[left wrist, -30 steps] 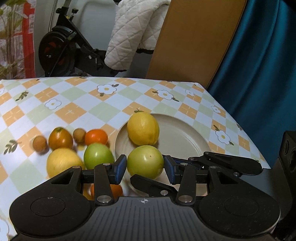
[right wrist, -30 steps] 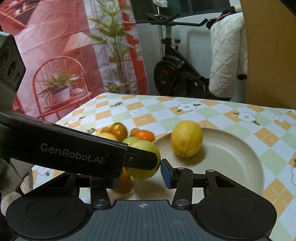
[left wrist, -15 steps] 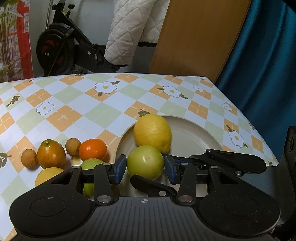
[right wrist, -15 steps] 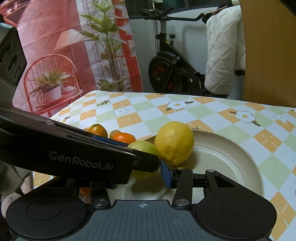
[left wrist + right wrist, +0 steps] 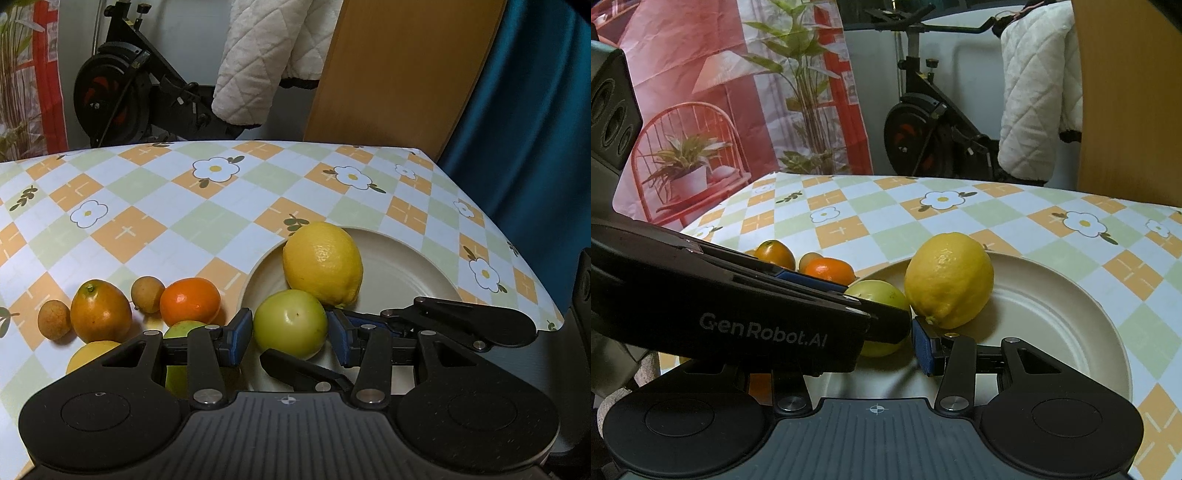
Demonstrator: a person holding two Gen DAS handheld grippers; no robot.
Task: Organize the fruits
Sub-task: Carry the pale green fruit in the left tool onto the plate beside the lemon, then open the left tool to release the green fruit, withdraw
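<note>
Green fruit (image 5: 290,324) sits clamped between the left gripper's (image 5: 290,334) blue pads, on the plate (image 5: 406,266) and touching the lemon (image 5: 323,264). That gripper's side reads "GenRobot.AI" in the right wrist view, hiding the right gripper's (image 5: 886,345) left finger; whether it grips anything I cannot tell. Only the left wrist view shows the two small brown fruits (image 5: 147,294) left of the tool.

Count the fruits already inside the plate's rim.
2 over the plate: the lemon resting at its left side, and the green fruit between the left tongs just in front of it. Anything behind the tongs' body is hidden.
</note>
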